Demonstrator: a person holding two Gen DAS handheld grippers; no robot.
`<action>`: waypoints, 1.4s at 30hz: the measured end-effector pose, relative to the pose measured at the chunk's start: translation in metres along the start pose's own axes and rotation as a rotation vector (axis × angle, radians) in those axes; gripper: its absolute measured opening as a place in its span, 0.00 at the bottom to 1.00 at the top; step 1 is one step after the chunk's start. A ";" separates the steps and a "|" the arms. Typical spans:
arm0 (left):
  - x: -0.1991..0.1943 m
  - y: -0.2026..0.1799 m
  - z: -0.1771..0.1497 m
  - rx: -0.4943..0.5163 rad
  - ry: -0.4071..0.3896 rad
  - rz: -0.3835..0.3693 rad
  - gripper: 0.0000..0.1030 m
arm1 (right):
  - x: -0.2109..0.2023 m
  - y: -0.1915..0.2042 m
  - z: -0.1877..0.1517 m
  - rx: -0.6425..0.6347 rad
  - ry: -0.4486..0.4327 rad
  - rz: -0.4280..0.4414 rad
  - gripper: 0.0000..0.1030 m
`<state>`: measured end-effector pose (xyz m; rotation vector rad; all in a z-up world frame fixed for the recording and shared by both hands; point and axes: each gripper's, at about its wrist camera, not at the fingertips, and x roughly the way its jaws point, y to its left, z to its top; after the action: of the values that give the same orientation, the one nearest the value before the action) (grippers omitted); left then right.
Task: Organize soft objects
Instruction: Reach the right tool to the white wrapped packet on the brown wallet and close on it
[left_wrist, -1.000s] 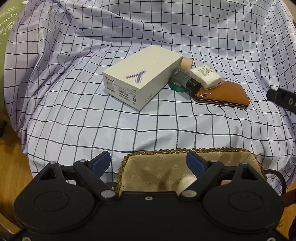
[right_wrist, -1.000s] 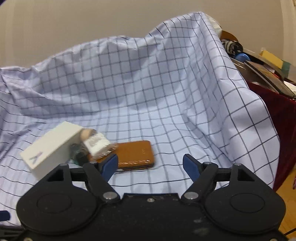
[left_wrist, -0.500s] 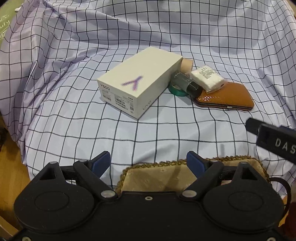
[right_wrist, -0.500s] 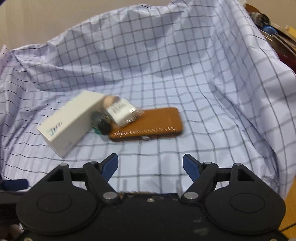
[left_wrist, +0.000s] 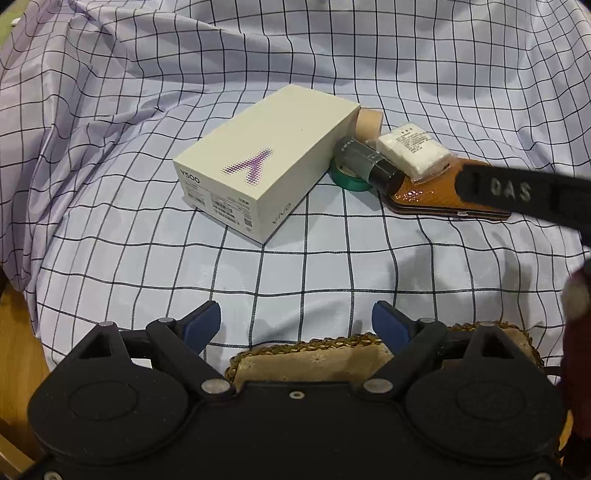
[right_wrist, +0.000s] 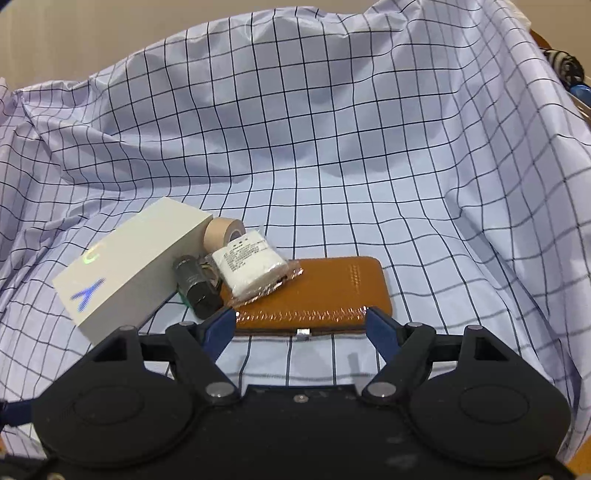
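Right gripper (right_wrist: 301, 325), lower centre of its view: jaws apart, empty, straddling the near edge of the brown wallet (right_wrist: 325, 291). Left gripper (left_wrist: 295, 325): wide, empty, above the woven basket (left_wrist: 306, 354). Beyond, centre-left: white soft packet (right_wrist: 251, 264) atop the wallet. Risk: lifting the wallet tips the packet onto the checked cloth (right_wrist: 332, 147)

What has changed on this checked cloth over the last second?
The right gripper has moved in toward the brown leather case, jaws open and empty, now reaching across it in the left view. The left gripper edged forward over the woven basket, also open. Nothing was grasped. The white box, the wrapped white packet and the tape rolls have not shifted.
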<state>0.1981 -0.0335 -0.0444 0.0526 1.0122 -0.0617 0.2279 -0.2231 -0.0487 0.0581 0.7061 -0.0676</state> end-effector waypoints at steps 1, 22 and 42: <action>0.001 0.000 0.001 -0.001 0.003 -0.002 0.83 | 0.004 0.000 0.003 0.000 0.001 0.002 0.74; 0.020 -0.004 0.016 0.014 0.031 -0.018 0.83 | 0.061 0.025 0.036 -0.130 0.033 0.069 0.74; 0.031 -0.014 0.028 0.042 0.034 -0.015 0.83 | 0.082 0.020 0.038 -0.206 0.070 0.095 0.23</action>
<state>0.2369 -0.0502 -0.0559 0.0846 1.0455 -0.0957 0.3162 -0.2098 -0.0731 -0.1035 0.7758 0.0990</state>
